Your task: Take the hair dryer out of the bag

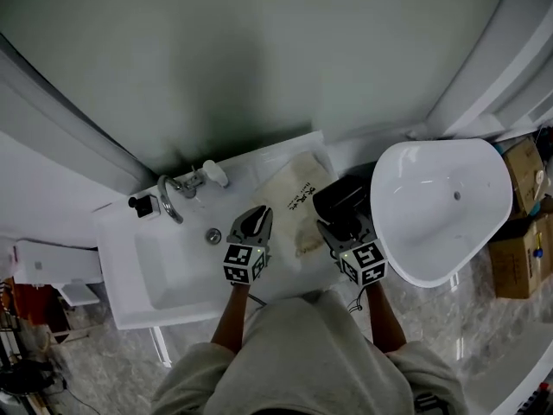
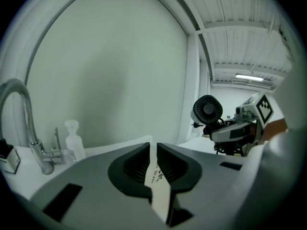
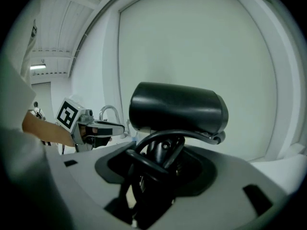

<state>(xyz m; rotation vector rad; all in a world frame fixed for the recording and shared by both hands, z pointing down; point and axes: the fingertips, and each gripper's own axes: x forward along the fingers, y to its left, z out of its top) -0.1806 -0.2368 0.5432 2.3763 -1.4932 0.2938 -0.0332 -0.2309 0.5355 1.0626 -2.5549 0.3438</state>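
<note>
Lifting the dryer point(image 1: 341, 199) away from the bag point(image 1: 298, 204), seemingly the closing part of the extraction. Gripped by the handle in the right claw point(image 1: 346, 225), jaws spread around it, loops of black cord caught between them. Shows free in the air from the left gripper view, with no cloth on it. Hangs just at 3 o'clock of the bag in the head view, near that end of the white surface point(image 1: 259, 164). Left claw point(image 1: 254, 221) at 9 o'clock of the bag, closed on a thin fold of its cream cloth, probably pinning it back.

Next, most likely: carrying the dryer further toward 3 o'clock, well clear of the bag yet short of the tub point(image 1: 441, 201). Then lowering onto bare surface and spreading the right claw. Calls for care with the cord, apt to snag in the jaws on release. Letting go of the bag can wait until then.
</note>
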